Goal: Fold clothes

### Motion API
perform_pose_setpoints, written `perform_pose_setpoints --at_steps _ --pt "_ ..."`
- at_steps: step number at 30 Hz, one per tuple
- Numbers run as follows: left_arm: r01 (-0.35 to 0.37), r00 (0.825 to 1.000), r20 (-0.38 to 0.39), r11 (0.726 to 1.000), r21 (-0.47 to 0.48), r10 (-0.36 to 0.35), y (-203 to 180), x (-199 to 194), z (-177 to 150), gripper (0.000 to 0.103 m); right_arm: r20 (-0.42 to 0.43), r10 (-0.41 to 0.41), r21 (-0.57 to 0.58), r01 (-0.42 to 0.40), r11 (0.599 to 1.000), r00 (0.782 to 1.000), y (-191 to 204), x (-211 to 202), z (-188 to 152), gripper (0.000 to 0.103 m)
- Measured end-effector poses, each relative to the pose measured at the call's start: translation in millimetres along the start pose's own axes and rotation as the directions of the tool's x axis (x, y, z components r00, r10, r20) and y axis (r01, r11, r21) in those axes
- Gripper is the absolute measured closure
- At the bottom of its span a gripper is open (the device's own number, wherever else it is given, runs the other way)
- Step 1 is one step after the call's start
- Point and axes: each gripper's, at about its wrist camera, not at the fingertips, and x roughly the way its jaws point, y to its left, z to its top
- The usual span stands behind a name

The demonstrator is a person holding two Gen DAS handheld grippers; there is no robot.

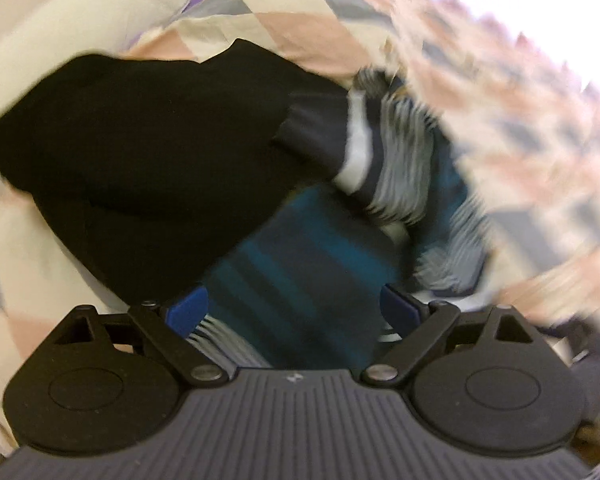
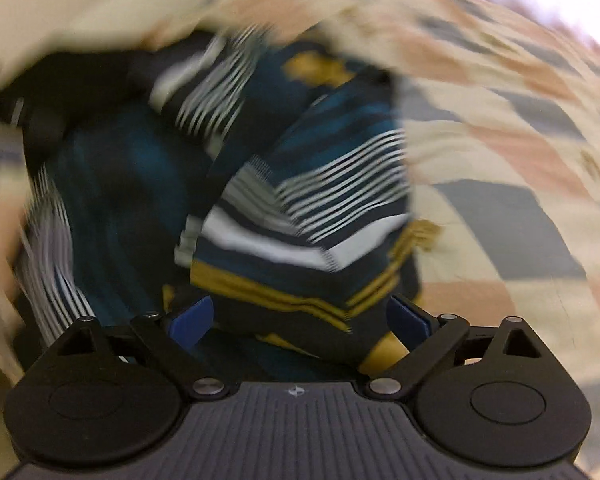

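Observation:
A striped garment (image 1: 300, 264) in teal, navy, white and mustard lies crumpled on the bed; it also shows in the right wrist view (image 2: 300, 216). A black garment (image 1: 140, 152) lies to its left. My left gripper (image 1: 296, 312) is open, its blue pads wide apart just above the striped cloth. My right gripper (image 2: 300, 320) is open too, its pads on either side of a mustard-banded fold of the striped garment, not closed on it. Both views are blurred by motion.
A bedspread (image 2: 500, 184) with pink, grey and cream triangles covers the surface under and around the clothes. A cream pillow or sheet (image 1: 60, 40) lies at the far left. A bright window glare (image 1: 540, 0) fills the upper right.

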Motion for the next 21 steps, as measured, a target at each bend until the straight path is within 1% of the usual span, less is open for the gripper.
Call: perform_pose_setpoints --at_steps 1,2,3,5,6,7,8,9,10,11,12,13,14,15,16,17,18,19,20,21 --pt "-0.026 1.0 -0.008 0.999 0.044 0.027 2 7 -3 0.012 -0.006 -0.032 -0.059 0.032 0.998 0.999 9 10 -3 0.007" --pt "-0.037 0.999 -0.011 0.997 0.071 0.038 4 14 -6 0.013 -0.005 -0.067 -0.113 0.066 0.991 0.998 17 20 -7 0.007" --pt "-0.048 0.999 -0.012 0.996 0.08 0.049 7 19 -8 0.015 -0.003 -0.101 -0.166 0.099 0.981 0.995 25 29 -11 0.007" --pt "-0.083 0.997 0.006 0.992 0.096 0.083 15 29 -10 0.017 0.02 -0.197 -0.246 0.195 0.949 0.98 33 45 -16 0.007" --pt "-0.087 0.996 0.017 0.99 0.107 0.085 16 31 -12 0.017 0.034 -0.222 -0.273 0.222 0.936 0.975 34 51 -18 0.007" --pt "-0.089 0.996 0.019 0.987 0.135 0.087 15 37 -13 0.016 0.043 -0.219 -0.289 0.222 0.931 0.975 33 57 -18 0.007" --pt "-0.091 0.996 0.02 0.982 0.163 0.089 13 42 -14 0.017 0.042 -0.21 -0.292 0.213 0.932 0.977 31 62 -17 0.009" --pt "-0.1 0.995 0.018 0.974 0.202 0.098 8 45 -16 0.026 0.038 -0.202 -0.292 0.204 0.934 0.979 28 66 -17 0.018" --pt "-0.092 0.996 0.006 0.968 0.233 0.093 3 46 -18 0.041 0.042 -0.183 -0.286 0.187 0.94 0.982 24 68 -16 0.025" --pt "-0.083 0.996 -0.007 0.961 0.264 0.088 -2 47 -21 0.076 0.052 -0.166 -0.262 0.174 0.949 0.985 18 66 -14 0.045" --pt "-0.074 0.996 -0.02 0.953 0.294 0.083 -7 47 -23 0.093 0.056 -0.148 -0.215 0.157 0.964 0.987 9 62 -12 0.067" --pt "-0.07 0.996 -0.024 0.955 0.289 0.081 -7 44 -25 0.096 0.065 -0.125 -0.129 0.132 0.983 0.99 -5 52 -10 0.074" --pt "-0.067 0.997 -0.028 0.957 0.284 0.078 -8 41 -26 0.096 0.079 -0.1 -0.028 0.102 0.994 0.992 -22 40 -8 0.083" --pt "-0.068 0.997 -0.025 0.961 0.269 0.077 -8 35 -27 0.097 0.096 -0.076 0.072 0.07 0.995 0.992 -38 28 -6 0.087" --pt "-0.064 0.997 -0.021 0.967 0.248 0.071 -8 25 -27 0.097 0.122 -0.062 0.186 0.039 0.982 0.991 -58 13 -8 0.088" --pt "-0.055 0.998 -0.013 0.97 0.238 0.059 -10 15 -26 0.097 0.154 -0.052 0.301 0.003 0.954 0.987 -80 -5 -13 0.089" --pt "-0.045 0.999 0.006 0.971 0.234 0.045 -14 2 -27 0.097 0.193 -0.039 0.413 -0.045 0.91 0.98 -102 -24 -20 0.09" --pt "-0.03 0.999 0.024 0.972 0.231 0.025 -18 -13 -27 0.097 0.237 -0.031 0.51 -0.097 0.855 0.971 -126 -44 -30 0.091" --pt "-0.012 0.999 0.033 0.974 0.227 0.005 -23 -26 -27 0.097 0.277 -0.033 0.581 -0.14 0.802 0.96 -147 -64 -41 0.092" --pt "0.006 0.999 0.042 0.975 0.223 -0.016 -28 -39 -27 0.097 0.315 -0.041 0.629 -0.176 0.757 0.948 -166 -83 -52 0.093"
